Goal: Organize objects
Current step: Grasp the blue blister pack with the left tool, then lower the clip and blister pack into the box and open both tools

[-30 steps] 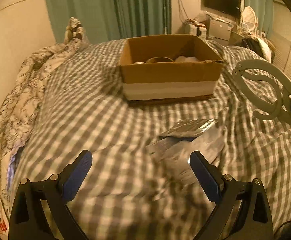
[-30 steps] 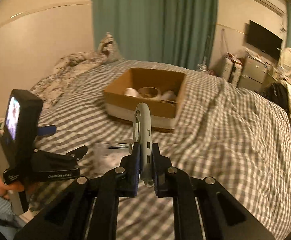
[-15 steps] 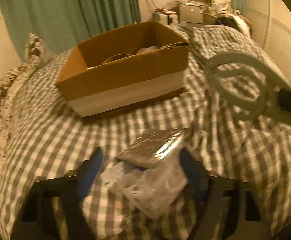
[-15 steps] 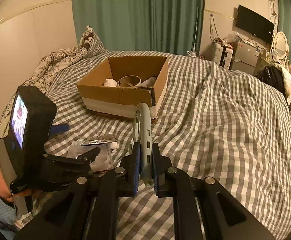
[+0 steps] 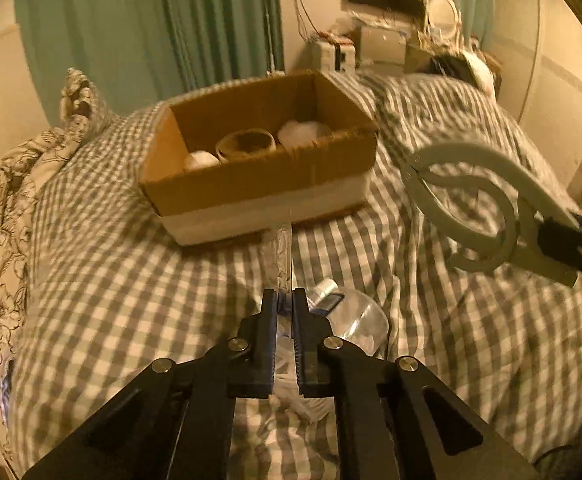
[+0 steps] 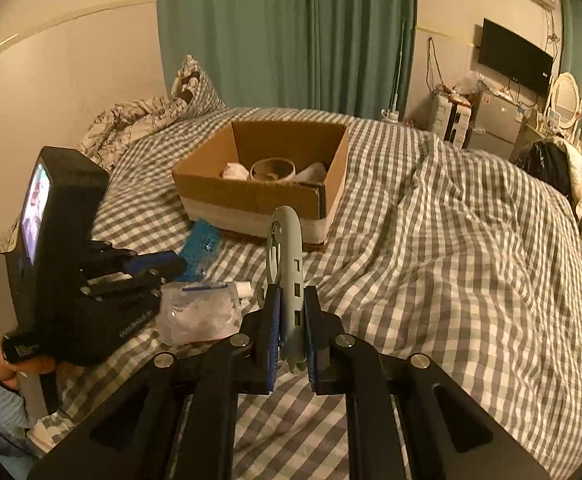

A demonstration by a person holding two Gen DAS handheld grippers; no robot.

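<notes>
My left gripper (image 5: 285, 300) is shut on a thin foil packet (image 5: 281, 256), seen edge-on and lifted off the bed; in the right wrist view (image 6: 163, 264) the packet looks blue (image 6: 201, 242). A clear plastic bag (image 5: 347, 320) lies on the bed just under and right of it, also in the right wrist view (image 6: 199, 312). My right gripper (image 6: 291, 308) is shut on a grey plastic clamp (image 6: 287, 264), which shows at the right of the left wrist view (image 5: 475, 204). An open cardboard box (image 5: 259, 168) stands ahead with a brown bowl (image 5: 247, 144) and white items inside.
The bed has a grey checked cover (image 6: 451, 260), rumpled at the right. A patterned pillow and quilt (image 6: 139, 116) lie at far left. Green curtains (image 6: 291, 32), a TV (image 6: 515, 56) and cluttered furniture stand behind the bed.
My left gripper has closed on the foil packet and lifted it from the bag, turning it on edge. My right gripper has kept hold of the clamp and hardly moved.
</notes>
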